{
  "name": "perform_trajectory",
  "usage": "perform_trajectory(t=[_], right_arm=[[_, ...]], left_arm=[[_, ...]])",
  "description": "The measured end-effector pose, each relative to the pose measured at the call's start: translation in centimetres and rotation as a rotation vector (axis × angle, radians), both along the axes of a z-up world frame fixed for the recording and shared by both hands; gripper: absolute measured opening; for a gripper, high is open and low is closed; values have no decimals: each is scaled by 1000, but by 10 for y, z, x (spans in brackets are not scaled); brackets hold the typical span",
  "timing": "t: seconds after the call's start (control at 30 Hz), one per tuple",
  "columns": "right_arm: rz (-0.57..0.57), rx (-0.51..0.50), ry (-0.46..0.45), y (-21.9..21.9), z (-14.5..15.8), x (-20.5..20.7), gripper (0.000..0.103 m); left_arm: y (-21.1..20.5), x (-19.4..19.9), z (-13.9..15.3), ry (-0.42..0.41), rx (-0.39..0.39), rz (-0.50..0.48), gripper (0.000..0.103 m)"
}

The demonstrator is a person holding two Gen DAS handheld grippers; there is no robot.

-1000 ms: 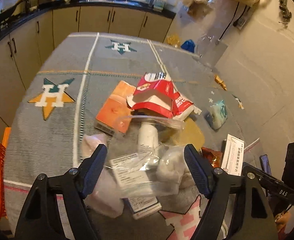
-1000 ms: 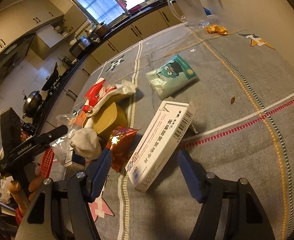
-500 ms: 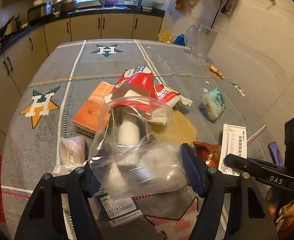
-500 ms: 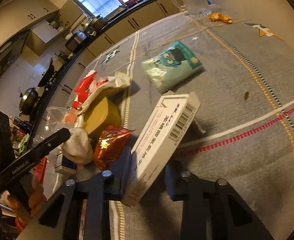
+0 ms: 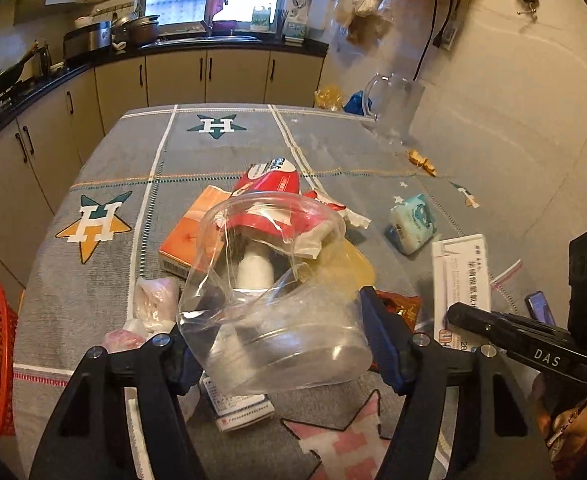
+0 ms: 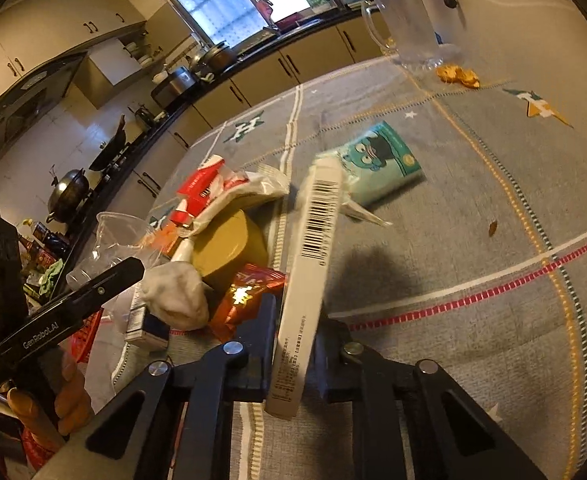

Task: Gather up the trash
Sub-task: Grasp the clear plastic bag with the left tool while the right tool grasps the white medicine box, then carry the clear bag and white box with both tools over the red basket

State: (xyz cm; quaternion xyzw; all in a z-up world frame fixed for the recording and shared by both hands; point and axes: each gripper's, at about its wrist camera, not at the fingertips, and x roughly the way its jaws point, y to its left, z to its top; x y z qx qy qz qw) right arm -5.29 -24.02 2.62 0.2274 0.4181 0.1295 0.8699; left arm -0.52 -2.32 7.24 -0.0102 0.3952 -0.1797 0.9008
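Box (image 6: 311, 272) pinched on edge between closing right tool (image 6: 295, 354) pads.

Black plastic two-finger grippers, left gripper (image 5: 279, 344) and right gripper (image 6: 295, 344), with dark blue pads, round silver screws at the finger joints, triangular cut-outs in the arms, white "DAS" and "GenRobot.AI" lettering on the bodies.
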Motion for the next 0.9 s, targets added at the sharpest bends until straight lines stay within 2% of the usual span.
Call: perform_trajectory(t=[0.5,0.9], right_arm=[[25,-22,-63,11,17,-8,15],[92,-18,-153,33,54,-11,15]], left_arm=[[13,-13,9,-23,-31,18,68],[44,-24,18,-49,-59,71,68]])
